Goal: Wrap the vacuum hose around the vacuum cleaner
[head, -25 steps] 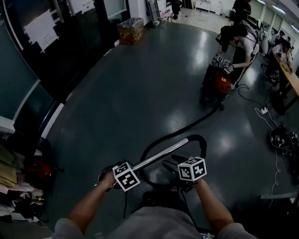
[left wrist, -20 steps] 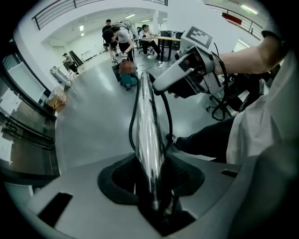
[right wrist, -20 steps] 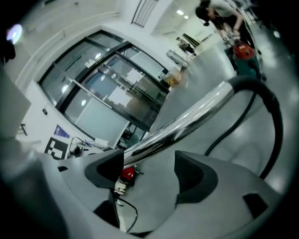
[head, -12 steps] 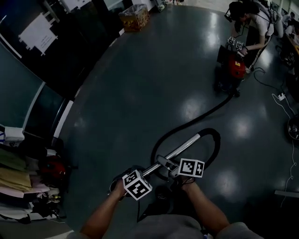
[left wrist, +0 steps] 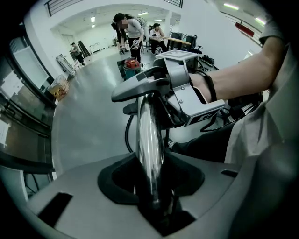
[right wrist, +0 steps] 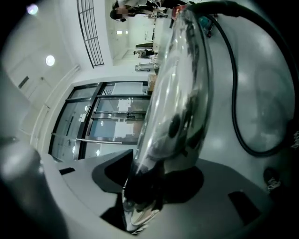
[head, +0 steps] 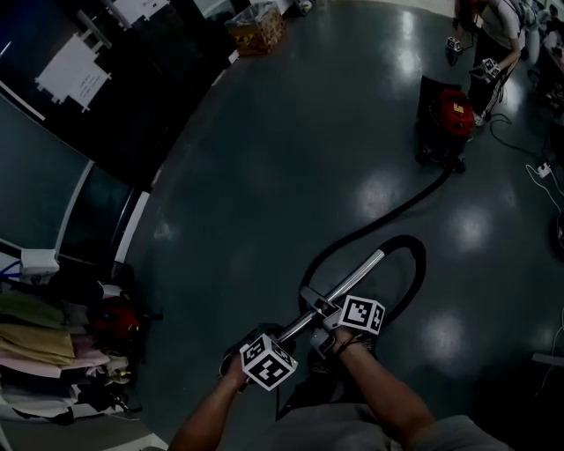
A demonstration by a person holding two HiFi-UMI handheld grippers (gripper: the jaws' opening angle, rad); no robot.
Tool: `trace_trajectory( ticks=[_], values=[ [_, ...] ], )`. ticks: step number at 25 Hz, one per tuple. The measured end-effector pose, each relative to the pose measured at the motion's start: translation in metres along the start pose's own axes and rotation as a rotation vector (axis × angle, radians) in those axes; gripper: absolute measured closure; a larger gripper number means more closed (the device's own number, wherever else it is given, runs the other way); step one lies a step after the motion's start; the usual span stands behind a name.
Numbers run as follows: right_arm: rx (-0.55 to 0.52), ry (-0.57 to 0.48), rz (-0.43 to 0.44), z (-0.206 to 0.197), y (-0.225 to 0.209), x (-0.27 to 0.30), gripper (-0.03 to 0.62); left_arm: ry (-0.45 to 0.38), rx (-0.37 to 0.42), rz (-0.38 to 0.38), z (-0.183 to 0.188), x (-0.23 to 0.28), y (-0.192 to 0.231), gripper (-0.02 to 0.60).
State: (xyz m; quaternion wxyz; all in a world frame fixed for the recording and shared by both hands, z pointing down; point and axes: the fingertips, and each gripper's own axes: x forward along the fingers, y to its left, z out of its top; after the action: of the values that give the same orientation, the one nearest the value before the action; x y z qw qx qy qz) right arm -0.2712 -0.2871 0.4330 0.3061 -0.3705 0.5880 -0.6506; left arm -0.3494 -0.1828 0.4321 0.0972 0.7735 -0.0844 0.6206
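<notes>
A chrome vacuum wand (head: 352,280) slants over the dark floor, and a black hose (head: 416,264) loops from its far end to a red vacuum cleaner (head: 449,110) at the far right. My left gripper (head: 284,342) is shut on the wand's near end, and the chrome tube (left wrist: 149,140) runs up between its jaws. My right gripper (head: 322,306) sits higher on the wand. Its jaws have just been closing, and the tube (right wrist: 180,93) now lies between them, pressed in the notch. The hose (right wrist: 236,107) curves at the right of the right gripper view.
Another person (head: 493,26) with grippers bends over the red vacuum. A cardboard box (head: 258,26) stands at the far wall. Clutter and a red object (head: 115,319) line the left side by a glass wall. A cable and power strip (head: 542,169) lie at the right.
My right gripper has rolled and come over from beside the hose loop onto the wand. Both hands have sunk lower in the head view. The left grip on the wand is unchanged.
</notes>
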Motion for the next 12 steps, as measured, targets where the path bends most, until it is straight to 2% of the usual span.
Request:
trace_trajectory(
  ticks=[1,2,7,12],
  values=[
    [-0.001,0.003,-0.005,-0.002,-0.001,-0.001,0.433,-0.004,-0.007,-0.001,-0.001,0.000,-0.001,0.419],
    [-0.001,-0.005,-0.009,-0.003,-0.002,-0.002,0.447,-0.008,-0.014,-0.002,-0.002,-0.001,-0.003,0.419],
    [0.021,-0.092,-0.013,-0.006,-0.001,-0.006,0.467,-0.040,-0.038,-0.001,-0.010,-0.001,-0.012,0.419],
    [0.050,-0.208,-0.007,-0.006,0.002,-0.016,0.513,-0.097,-0.069,-0.016,-0.015,0.001,-0.022,0.419]
  ],
)
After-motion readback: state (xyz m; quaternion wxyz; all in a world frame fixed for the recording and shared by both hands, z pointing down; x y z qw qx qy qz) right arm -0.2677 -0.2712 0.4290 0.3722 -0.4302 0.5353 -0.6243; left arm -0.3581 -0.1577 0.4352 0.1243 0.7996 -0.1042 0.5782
